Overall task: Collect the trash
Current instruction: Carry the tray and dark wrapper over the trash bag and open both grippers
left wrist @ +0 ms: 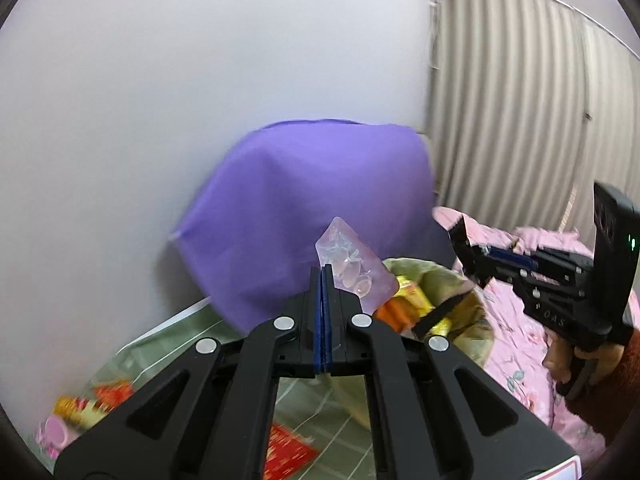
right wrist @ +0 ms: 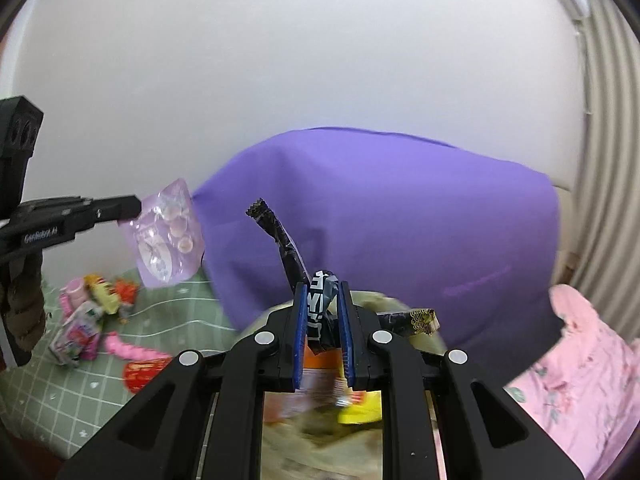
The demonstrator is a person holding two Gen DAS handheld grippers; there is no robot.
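The left gripper (left wrist: 322, 270) was closed on the edge of a clear plastic packet (left wrist: 352, 266), its blue pads pressed flat together, so that the packet stood up beyond the fingertips and could be carried without being crushed. In the right wrist view the same packet (right wrist: 166, 232) was seen hanging from the left gripper (right wrist: 136, 209) above the green checked tablecloth (right wrist: 60, 392), short of the bin.

The right gripper (right wrist: 322, 312) was clamped on a crumpled black wrapper (right wrist: 320, 312), whose long twisted tail rose up and to the left; its jaws were held slightly apart by the bulk of the wrapper. It was held directly over the trash bin (left wrist: 478, 312), lined with a pale bag and already holding orange and yellow wrappers, presumably so that the wrapper would drop straight in on release.

More trash (right wrist: 92, 312), pink and red packets, lay heaped on the tablecloth to the left, well apart from the bin, and was judged still to be collected. A purple cloth (right wrist: 380, 232) was draped behind the bin and a pink floral blanket (right wrist: 580, 380) lay to its right
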